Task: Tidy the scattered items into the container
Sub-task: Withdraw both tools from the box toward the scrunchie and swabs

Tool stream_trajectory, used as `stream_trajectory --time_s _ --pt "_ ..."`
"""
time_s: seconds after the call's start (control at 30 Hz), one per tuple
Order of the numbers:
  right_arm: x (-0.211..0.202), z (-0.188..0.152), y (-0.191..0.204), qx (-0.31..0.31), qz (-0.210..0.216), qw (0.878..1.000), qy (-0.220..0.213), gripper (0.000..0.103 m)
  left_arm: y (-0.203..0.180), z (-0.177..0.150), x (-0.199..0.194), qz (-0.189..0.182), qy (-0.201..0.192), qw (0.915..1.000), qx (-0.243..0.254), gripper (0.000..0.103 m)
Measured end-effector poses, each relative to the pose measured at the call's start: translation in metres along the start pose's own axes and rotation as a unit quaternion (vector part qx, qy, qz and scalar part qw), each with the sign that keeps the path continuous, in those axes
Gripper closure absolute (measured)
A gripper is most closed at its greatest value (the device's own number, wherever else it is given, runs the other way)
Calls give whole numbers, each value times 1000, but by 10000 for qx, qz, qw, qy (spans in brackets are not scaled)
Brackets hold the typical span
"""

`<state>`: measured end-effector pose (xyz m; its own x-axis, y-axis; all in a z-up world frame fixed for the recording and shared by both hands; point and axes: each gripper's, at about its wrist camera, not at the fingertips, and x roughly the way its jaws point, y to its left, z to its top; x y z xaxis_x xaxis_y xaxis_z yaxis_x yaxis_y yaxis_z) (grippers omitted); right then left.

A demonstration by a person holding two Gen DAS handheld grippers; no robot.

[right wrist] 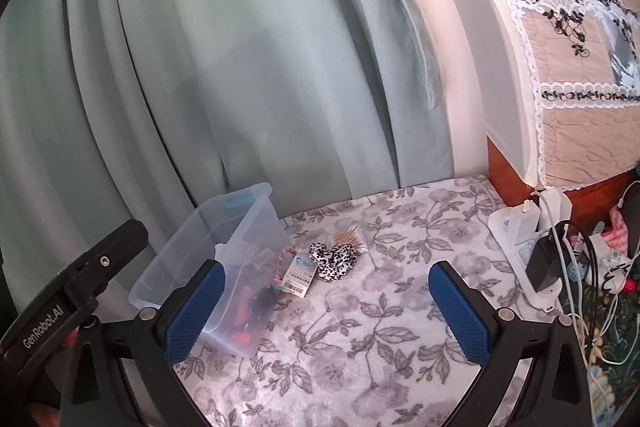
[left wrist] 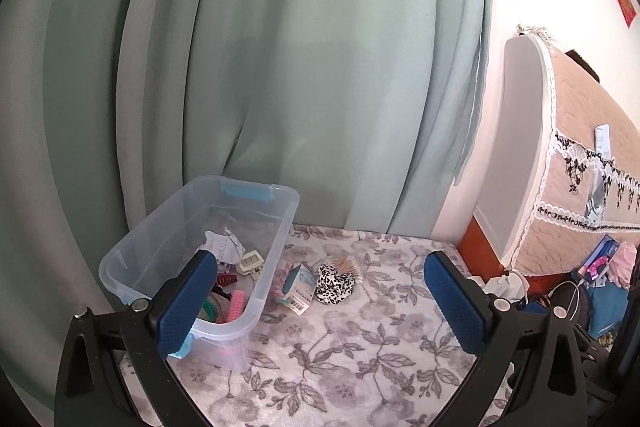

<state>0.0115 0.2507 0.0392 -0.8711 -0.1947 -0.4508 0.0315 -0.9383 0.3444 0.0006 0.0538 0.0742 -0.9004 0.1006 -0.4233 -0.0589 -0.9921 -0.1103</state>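
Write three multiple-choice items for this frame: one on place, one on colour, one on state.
1. Where is the black-and-white spotted fabric scrunchie?
A. inside the clear plastic bin
B. on the floral cloth, right of the bin
C. between the jaws

2. What colour is the latch on the clear plastic bin?
A. blue
B. red
C. yellow

3. How do the left gripper and right gripper stand?
A. both shut
B. one holding something
C. both open, empty

Answers: B, it lies on the floral cloth beside the bin's wall; A, the far rim carries a blue latch; C, each view shows spread jaws with nothing between.
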Motion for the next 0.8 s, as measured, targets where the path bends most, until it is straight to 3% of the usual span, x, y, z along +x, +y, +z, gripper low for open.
stream_trajectory --time_s 0.27,0.47,0.63,0.8 --pt "14 -8 -38 229 -332 9992 37 0 -17 -20 31 -31 194 9994 280 0" --pt "32 -15 -55 301 -365 9988 100 0 -19 -37 64 -8 593 9975 396 0" --pt "56 -22 -64 216 -432 9984 311 0 -24 -49 92 43 801 9952 564 0" --pt "83 -29 -72 221 -220 9975 641 0 -31 -60 119 199 983 9933 569 0"
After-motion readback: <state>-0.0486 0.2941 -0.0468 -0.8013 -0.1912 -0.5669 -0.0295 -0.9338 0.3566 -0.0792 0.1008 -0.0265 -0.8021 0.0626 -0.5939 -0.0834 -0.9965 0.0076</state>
